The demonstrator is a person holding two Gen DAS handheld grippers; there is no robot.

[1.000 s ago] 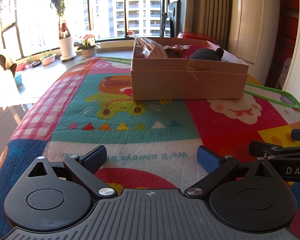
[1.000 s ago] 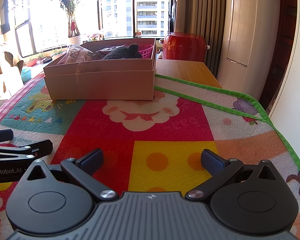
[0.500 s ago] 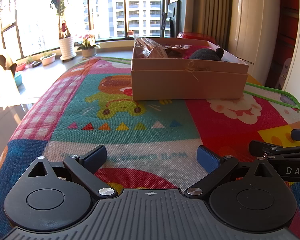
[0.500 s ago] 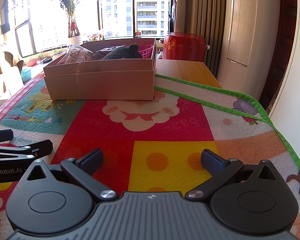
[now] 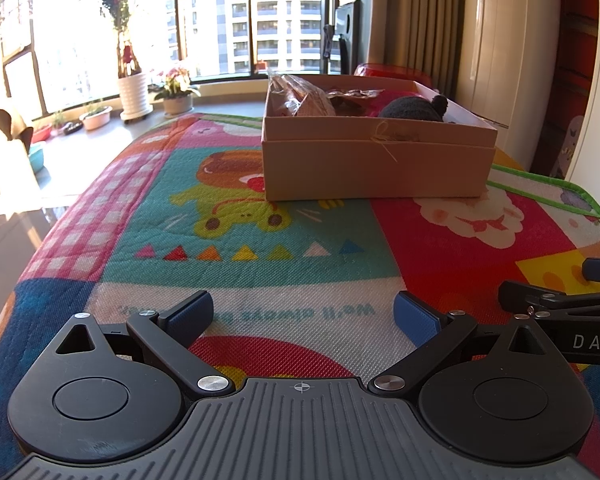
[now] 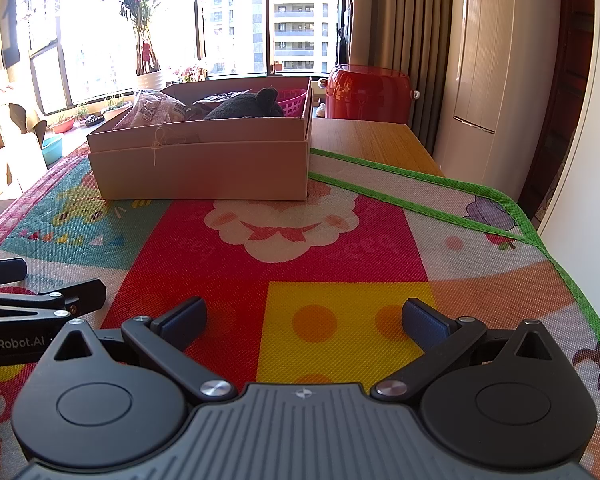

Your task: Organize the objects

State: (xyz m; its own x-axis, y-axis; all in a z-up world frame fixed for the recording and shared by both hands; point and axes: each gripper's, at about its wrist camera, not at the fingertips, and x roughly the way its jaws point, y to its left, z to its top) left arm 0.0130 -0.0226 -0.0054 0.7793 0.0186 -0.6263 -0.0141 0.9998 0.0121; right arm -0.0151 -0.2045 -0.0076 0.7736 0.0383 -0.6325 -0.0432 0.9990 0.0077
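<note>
I see both tools parked low on the mat (image 6: 340,240), left gripper (image 5: 304,314) and right gripper (image 6: 306,316) spread wide, empty | box (image 6: 204,168) well ahead, holding a bag (image 5: 300,98), a dark plush toy (image 6: 246,108), maybe a pink basket (image 6: 294,106) | path clear; red pot (image 6: 366,94) behind.

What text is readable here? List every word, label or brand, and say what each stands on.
"DAS", cut off at the frame edge: on the right tool's side, seen from the left wrist view.
"enRobot.AI", its start cut off: on the left tool's side, seen from the right wrist view.
"We'll always be", upside down, the rest hidden behind a finger: printed on the play mat.
Nothing readable shows on the cardboard box.
</note>
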